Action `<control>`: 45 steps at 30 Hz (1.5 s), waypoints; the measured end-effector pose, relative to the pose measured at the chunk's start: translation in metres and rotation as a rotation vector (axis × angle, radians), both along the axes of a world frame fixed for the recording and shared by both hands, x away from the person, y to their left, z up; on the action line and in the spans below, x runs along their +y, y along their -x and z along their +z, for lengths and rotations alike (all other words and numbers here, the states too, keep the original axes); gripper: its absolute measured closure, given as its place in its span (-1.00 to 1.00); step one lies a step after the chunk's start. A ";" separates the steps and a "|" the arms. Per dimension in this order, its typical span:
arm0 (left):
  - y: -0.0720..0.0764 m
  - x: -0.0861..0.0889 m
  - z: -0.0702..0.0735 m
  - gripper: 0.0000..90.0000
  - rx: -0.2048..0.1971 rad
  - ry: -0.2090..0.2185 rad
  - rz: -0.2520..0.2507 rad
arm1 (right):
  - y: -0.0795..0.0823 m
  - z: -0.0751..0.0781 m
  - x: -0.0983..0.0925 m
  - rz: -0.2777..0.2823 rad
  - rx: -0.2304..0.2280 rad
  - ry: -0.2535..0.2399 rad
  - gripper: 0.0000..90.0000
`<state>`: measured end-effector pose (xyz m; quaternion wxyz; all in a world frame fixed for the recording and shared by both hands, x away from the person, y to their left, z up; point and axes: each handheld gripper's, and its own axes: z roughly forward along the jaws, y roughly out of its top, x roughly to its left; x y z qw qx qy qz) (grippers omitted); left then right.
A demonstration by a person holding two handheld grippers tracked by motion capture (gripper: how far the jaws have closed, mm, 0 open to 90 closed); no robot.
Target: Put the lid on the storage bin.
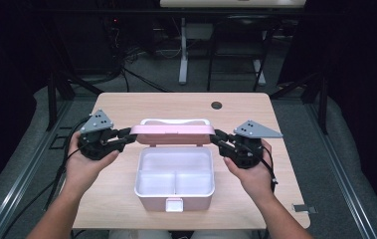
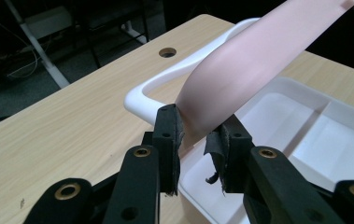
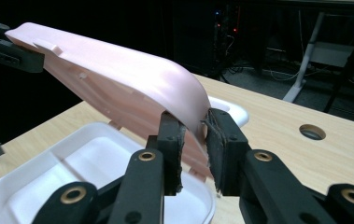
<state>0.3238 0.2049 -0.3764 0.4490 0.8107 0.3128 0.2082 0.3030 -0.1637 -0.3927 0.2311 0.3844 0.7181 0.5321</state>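
Note:
A pink lunch box (image 1: 174,199) stands mid-table with a white two-compartment tray (image 1: 174,172) inside. Its pink lid (image 1: 173,130) is raised at the back, tilted over the tray. My left gripper (image 1: 130,135) is shut on the lid's left corner, with the pads on either side of the edge (image 2: 195,135). At the lid's right corner my right gripper (image 1: 217,137) is shut in the same way (image 3: 191,135). In the right gripper view the lid (image 3: 118,84) stretches away to the left gripper's jaws (image 3: 6,42) at its far end. The tray (image 2: 315,135) lies below the lid (image 2: 249,65).
A white rim (image 1: 176,121) shows behind the lid, low over the table (image 2: 142,93). The box's front latch (image 1: 174,204) faces the person. The wooden table (image 1: 126,104) has a cable hole (image 1: 217,105) at the back right. Desk legs and cables stand beyond it.

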 end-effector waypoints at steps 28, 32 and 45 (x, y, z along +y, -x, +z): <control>0.051 0.016 -0.049 0.63 0.044 0.033 -0.045 | 0.054 -0.044 -0.015 0.052 0.030 0.030 0.67; 0.055 0.019 -0.054 0.65 0.061 0.027 -0.049 | 0.056 -0.050 -0.017 0.060 0.053 0.032 0.67; 0.062 0.026 -0.067 0.62 0.095 0.011 -0.044 | 0.062 -0.063 -0.028 0.058 0.101 0.027 0.65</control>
